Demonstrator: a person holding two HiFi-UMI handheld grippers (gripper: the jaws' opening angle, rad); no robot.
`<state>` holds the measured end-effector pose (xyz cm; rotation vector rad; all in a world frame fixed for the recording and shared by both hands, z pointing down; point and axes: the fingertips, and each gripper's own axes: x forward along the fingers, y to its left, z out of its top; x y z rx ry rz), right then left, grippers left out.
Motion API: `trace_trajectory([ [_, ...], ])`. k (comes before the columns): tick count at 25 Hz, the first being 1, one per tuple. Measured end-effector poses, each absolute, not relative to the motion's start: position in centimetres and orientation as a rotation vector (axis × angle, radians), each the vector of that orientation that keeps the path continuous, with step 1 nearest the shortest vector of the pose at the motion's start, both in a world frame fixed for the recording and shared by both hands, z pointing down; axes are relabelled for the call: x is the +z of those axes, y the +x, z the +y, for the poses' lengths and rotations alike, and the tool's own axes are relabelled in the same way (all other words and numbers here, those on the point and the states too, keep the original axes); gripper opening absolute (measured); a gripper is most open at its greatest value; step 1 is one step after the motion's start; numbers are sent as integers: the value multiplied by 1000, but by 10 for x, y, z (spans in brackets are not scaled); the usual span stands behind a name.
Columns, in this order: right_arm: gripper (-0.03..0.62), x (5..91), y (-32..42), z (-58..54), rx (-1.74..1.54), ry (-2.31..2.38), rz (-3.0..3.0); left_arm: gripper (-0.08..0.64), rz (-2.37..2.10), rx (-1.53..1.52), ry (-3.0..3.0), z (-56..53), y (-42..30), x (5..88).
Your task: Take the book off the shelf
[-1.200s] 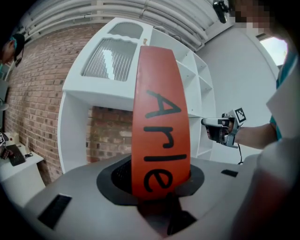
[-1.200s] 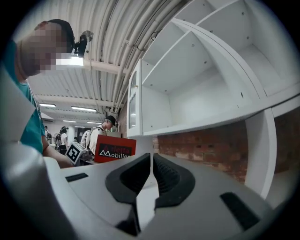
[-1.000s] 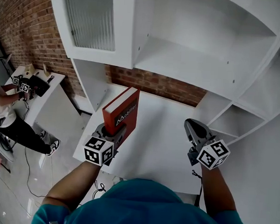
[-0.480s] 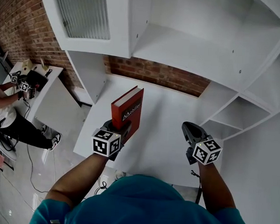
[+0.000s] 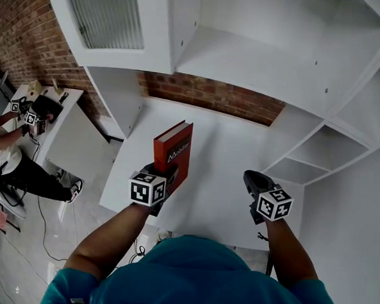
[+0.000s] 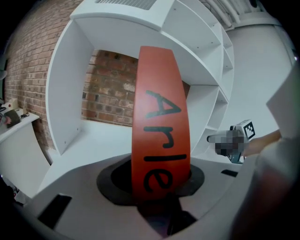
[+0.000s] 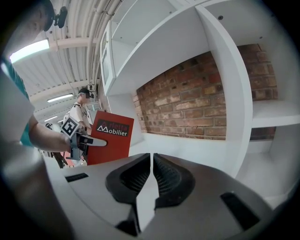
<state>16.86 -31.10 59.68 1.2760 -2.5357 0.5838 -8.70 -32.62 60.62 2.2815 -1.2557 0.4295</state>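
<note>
Head view: the left gripper (image 5: pixel 161 178) grips the red book (image 5: pixel 174 148) at its lower end. The book stands upright, spine toward the person, over the white counter (image 5: pixel 231 163) at the foot of the shelf unit (image 5: pixel 259 69). It is out of every compartment; whether its bottom edge touches the counter cannot be told. The right gripper (image 5: pixel 255 182) hovers well apart to the right, over the same counter, carrying nothing. Judged step: bringing the freed book clear of the unit. To do it well, the grip should stay firm and low on the spine with the book kept vertical (held only at the bottom, it looks top-heavy and could swing sideways). It should also stay clear of the side panel on its left. The right tongs could steady the top edge if it tips.

Left gripper view: the jaws stand part-way apart and are clamped on the orange-red spine, which fills the gap between the pads and rises straight up the frame. The brick back wall and the empty white shelves lie beyond.

Right gripper view: the jaws are drawn together, with only a thin slit between the ribbed pads and nothing in it. The book shows at the left, held by the other tongs.
</note>
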Motion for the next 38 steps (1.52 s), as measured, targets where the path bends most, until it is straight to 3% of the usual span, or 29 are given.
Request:
trace_trajectory([
  [13, 26, 640, 171, -302, 704, 1256, -2446, 166, -1250, 500, 2232, -325, -91, 619],
  [38, 21, 627, 183, -309, 681, 1286, -2453, 166, -1244, 499, 2240, -330, -88, 608],
])
